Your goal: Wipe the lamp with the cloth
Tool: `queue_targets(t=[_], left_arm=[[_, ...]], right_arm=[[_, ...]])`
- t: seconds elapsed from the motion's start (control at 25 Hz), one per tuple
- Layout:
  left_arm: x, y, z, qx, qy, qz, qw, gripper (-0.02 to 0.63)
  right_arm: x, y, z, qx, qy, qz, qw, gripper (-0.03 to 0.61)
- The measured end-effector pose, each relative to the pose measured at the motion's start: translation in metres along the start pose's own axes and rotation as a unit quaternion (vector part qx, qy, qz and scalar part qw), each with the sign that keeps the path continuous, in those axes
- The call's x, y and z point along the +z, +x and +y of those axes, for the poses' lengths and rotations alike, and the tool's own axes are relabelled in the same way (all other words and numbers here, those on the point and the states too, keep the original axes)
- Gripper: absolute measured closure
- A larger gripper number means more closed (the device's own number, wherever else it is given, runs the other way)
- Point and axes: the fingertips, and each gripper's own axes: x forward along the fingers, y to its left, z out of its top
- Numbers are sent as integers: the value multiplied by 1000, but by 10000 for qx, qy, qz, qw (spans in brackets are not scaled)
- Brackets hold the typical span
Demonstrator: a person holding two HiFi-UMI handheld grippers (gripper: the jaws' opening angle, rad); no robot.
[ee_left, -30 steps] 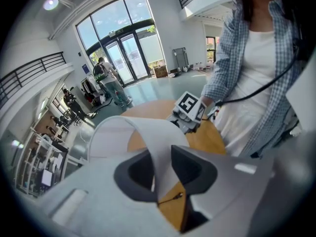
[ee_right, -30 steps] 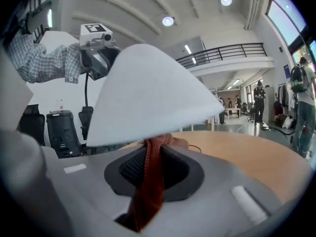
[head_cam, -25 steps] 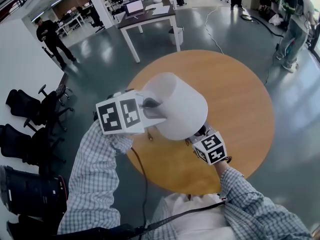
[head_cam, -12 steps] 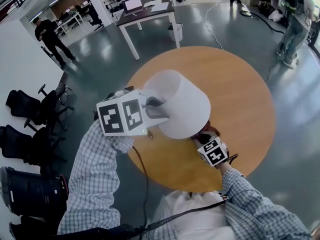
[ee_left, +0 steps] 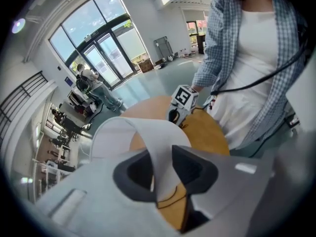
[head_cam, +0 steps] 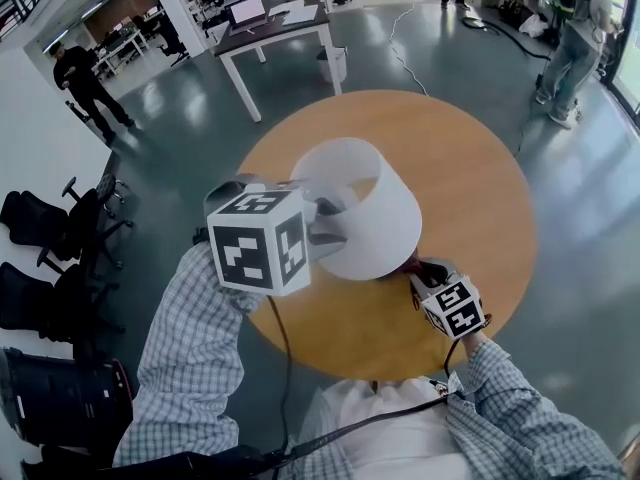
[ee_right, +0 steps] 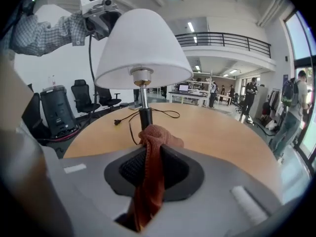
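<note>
Right gripper [head_cam: 428, 273] has dropped toward lower right, out from under the lamp [head_cam: 375, 203]; left gripper [head_cam: 325, 226] has rolled.

Head view: lamp mid-frame on round table [head_cam: 480, 168].

Left gripper view: jaws just eased wider, pads still on shade [ee_left: 148, 132] rim, centre frame.

Right gripper view: jaws nearly closed, pinching red cloth [ee_right: 152, 139], lower centre; lamp stem just behind.

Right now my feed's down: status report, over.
Left claw shut on lampshade. Right claw shut on cloth, below lampshade, not touching. Cord loose on table.
</note>
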Motion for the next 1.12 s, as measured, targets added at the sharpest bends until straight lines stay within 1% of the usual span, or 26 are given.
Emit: queue_targets(t=[0.08,0.2,0.28,0.44,0.56,0.72,0.8,0.92,1.04,1.08,1.12], left_arm=[[8,3,-1,-20,195,78,9998,509],[17,7,-6,-67,454,176,9988,508],[22,8,-10,-86,592,223,9980,508],[31,12,-13,-60,791,304,9964,503],[38,17,-16,-43,962,349,9947,498],[47,20,-20,-21,1175,419,9922,494],[49,21,-20,3,1224,464,9914,491],[48,23,-17,50,1228,465,9913,482],[49,23,-15,126,1229,405,9915,472],[50,23,-15,159,1238,374,9915,468],[52,23,-15,198,1248,334,9914,465]], right_arm=[[2,-15,3,44,-530,86,9985,514],[-6,-27,24,283,-1396,453,9888,514],[-22,-28,43,507,-1653,743,9821,514],[-58,-19,78,940,-1786,1217,9718,514],[-80,-12,97,1159,-1874,1483,9641,514],[-96,-10,109,1376,-1762,1704,9597,511],[-101,-11,113,1452,-1742,1790,9574,509],[-105,-9,116,1504,-1579,1857,9581,497],[-106,-7,119,1628,-1461,1873,9577,458],[-107,-8,121,1677,-1405,1870,9577,425],[-107,-9,121,1718,-1340,1865,9580,375]])
